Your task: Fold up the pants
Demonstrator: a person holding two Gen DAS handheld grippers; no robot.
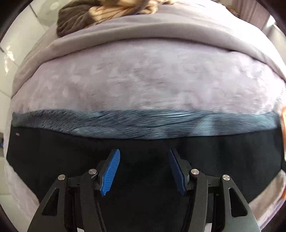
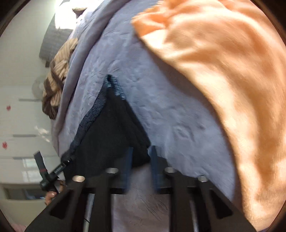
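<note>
Dark pants (image 1: pixel 71 157) with a blue-grey fleece lining lie flat on the lilac bedspread (image 1: pixel 143 80). My left gripper (image 1: pixel 144 171) is open just above the dark cloth, with nothing between its blue pads (image 1: pixel 110 171). In the right wrist view the pants (image 2: pixel 110 132) form a dark folded wedge. My right gripper (image 2: pixel 141 160) is open at the wedge's near corner. The view is blurred, and a flap of dark cloth lies between its fingers (image 2: pixel 127 167); I cannot tell if they touch it.
An orange fleece garment (image 2: pixel 223 71) lies on the bed to the right of the pants. A brown and tan bundle (image 1: pixel 100 12) lies at the far edge of the bed. White floor shows at the left.
</note>
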